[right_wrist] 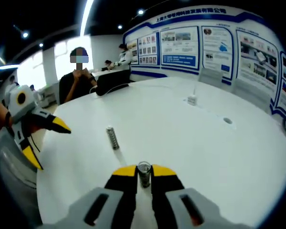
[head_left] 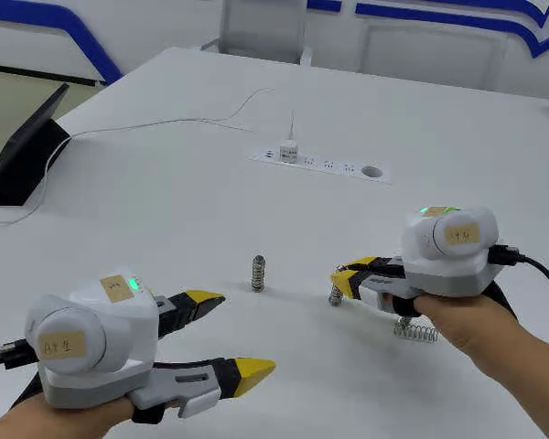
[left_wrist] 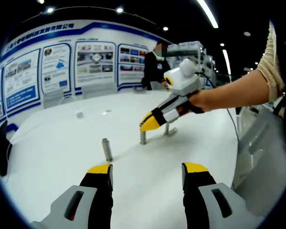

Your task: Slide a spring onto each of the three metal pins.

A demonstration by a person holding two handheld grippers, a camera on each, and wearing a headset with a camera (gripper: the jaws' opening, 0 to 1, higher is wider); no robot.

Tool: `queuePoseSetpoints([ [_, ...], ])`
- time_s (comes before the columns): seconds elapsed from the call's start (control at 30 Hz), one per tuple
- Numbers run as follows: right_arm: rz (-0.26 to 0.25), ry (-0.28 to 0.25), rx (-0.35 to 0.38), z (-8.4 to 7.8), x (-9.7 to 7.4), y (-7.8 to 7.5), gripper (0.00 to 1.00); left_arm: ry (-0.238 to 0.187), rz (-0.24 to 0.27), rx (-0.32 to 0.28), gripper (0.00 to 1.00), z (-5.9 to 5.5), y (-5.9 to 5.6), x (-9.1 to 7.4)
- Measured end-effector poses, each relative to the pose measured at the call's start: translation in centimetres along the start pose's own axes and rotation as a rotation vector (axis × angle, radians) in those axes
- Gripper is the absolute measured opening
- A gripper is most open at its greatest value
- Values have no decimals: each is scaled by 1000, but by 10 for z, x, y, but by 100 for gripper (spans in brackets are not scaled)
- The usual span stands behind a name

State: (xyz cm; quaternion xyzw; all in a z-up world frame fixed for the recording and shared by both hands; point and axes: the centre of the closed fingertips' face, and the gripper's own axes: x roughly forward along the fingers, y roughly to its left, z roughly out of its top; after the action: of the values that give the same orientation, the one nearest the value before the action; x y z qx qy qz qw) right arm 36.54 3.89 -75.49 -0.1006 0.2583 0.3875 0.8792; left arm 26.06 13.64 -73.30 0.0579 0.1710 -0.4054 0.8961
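working over the white table (head_left: 165, 201), your left gripper (head_left: 236, 331) hangs wide open and empty, your right gripper (head_left: 340, 279) pinches a spring (right_wrist: 144, 175) seated on a pin. another sprung pin (head_left: 258, 273) stands between the grippers; a loose spring (head_left: 414, 332) lies flat near the right one.

two grippers: left gripper (head_left: 240, 331) and right gripper (head_left: 340, 279). three metal pins stand on the one surface (head_left: 165, 210): first pin (left_wrist: 105, 141), second pin (left_wrist: 143, 140), third pin (left_wrist: 168, 129). three springs: first spring (head_left: 258, 274) on one pin, second spring (head_left: 336, 295) on another, loose spring (head_left: 414, 332) lying flat. one power strip (head_left: 329, 165) with one white plug (head_left: 289, 152). one dark tablet (head_left: 23, 146). one chair (head_left: 261, 32). two people in the background: seated person (right_wrist: 76, 85), standing person (right_wrist: 124, 57).
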Motion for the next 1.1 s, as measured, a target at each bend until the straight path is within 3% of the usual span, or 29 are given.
queuePoseSetpoints([
  [0.63,0,13,-4,-7,2,0,14,2,0,0,59,0,0,1],
  [1.1,-13,-13,-22,-3,-17,-3,18,5,-5,13,59,1,-2,1],
])
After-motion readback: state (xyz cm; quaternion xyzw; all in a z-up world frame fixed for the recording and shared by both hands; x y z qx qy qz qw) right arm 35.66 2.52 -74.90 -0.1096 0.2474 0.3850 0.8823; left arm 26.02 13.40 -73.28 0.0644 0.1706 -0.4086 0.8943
